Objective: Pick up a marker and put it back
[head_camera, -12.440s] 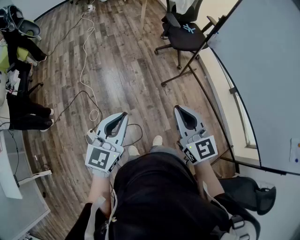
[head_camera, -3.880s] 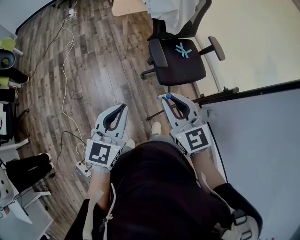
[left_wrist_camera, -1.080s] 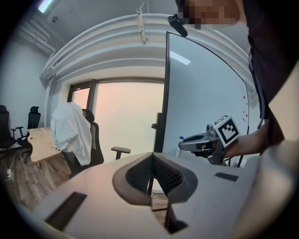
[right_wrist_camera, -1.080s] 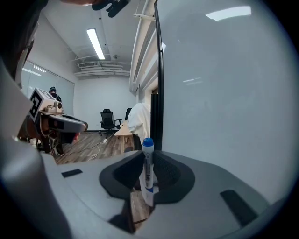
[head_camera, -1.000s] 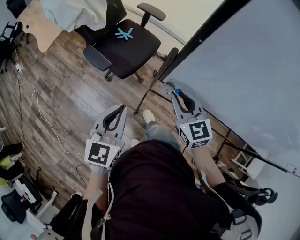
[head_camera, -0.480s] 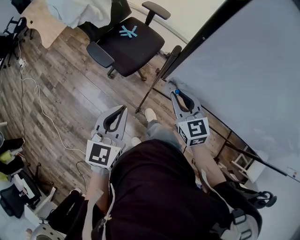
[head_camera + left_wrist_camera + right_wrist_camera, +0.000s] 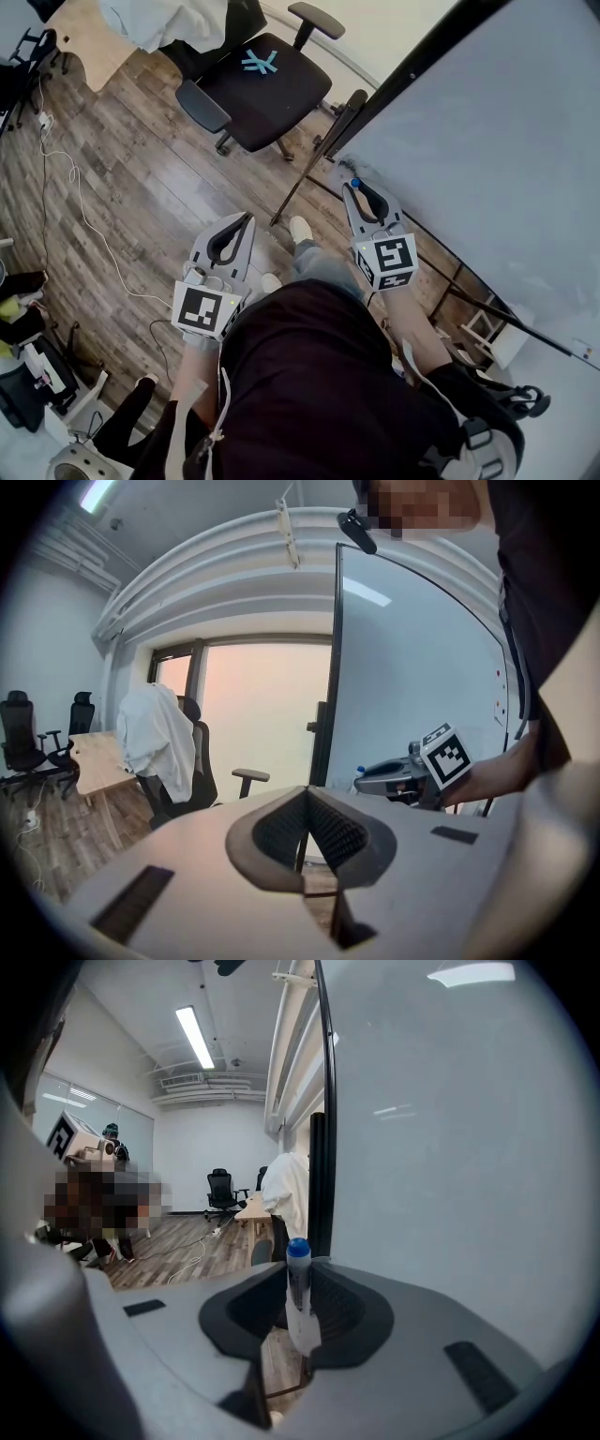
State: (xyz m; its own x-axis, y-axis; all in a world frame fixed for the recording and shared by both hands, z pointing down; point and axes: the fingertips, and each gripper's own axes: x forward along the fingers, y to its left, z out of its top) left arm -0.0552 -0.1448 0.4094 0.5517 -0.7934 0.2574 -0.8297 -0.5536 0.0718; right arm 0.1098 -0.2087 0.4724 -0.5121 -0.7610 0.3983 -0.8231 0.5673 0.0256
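Step in hand, as judged: carrying. The pick-up is done and the return is not yet made.

Right gripper (image 7: 355, 190): the jaws are pressed onto the marker (image 7: 354, 184), which stands upright between them, blue cap on top, white barrel running down through the grip. The right gripper view confirms the pinch on the barrel just under the cap (image 7: 297, 1250). The gripper is held up just beside the lower edge of the whiteboard (image 7: 487, 141), close to its black frame.

Left gripper (image 7: 247, 219): jaws pressed together with nothing between them. It is held low over the wooden floor (image 7: 141, 187), apart from the board and taking no part.

An office chair (image 7: 253, 80) stands beyond, well clear of both grippers.

Next move, as judged: bring the marker to its resting place on the board, lay it level, then part the jaws. No view shows a ledge or tray clearly, so the set-down spot cannot be confirmed.
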